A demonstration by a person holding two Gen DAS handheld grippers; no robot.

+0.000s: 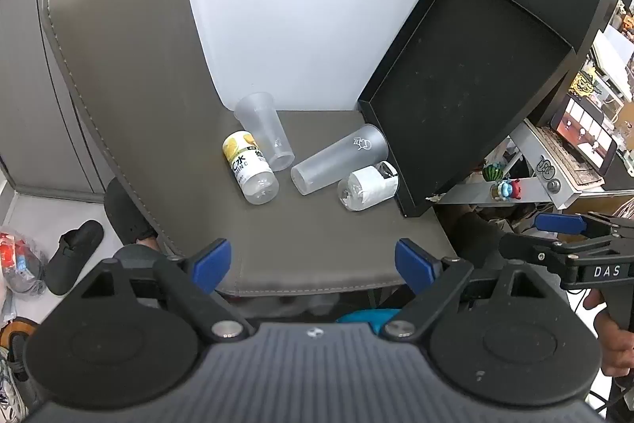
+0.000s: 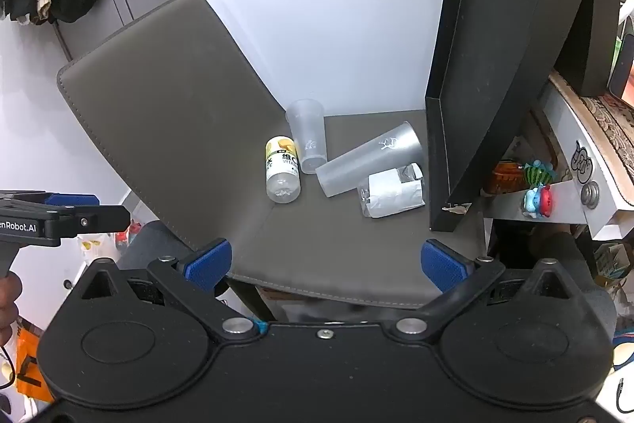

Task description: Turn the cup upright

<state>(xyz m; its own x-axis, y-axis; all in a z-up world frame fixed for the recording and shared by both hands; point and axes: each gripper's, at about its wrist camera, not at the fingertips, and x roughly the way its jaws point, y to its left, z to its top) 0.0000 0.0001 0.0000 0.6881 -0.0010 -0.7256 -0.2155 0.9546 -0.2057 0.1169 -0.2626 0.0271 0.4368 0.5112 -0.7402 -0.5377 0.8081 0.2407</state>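
Two frosted plastic cups are on a grey chair seat (image 1: 317,244). One cup (image 1: 264,129) (image 2: 307,135) stands upright at the back of the seat. The other cup (image 1: 338,159) (image 2: 366,161) lies on its side, its mouth toward the black box. My left gripper (image 1: 315,264) is open and empty above the seat's front edge. My right gripper (image 2: 327,264) is open and empty, also at the front edge. Each gripper shows at the edge of the other's view: the right gripper (image 1: 554,224) and the left gripper (image 2: 75,203).
A yellow-labelled bottle (image 1: 249,167) (image 2: 282,171) lies beside the upright cup. A white-labelled bottle (image 1: 368,185) (image 2: 392,195) lies by the fallen cup. A black box lid (image 1: 463,86) (image 2: 495,86) leans at the seat's right. The chair back (image 1: 130,86) rises on the left. Shoes (image 1: 73,252) lie on the floor.
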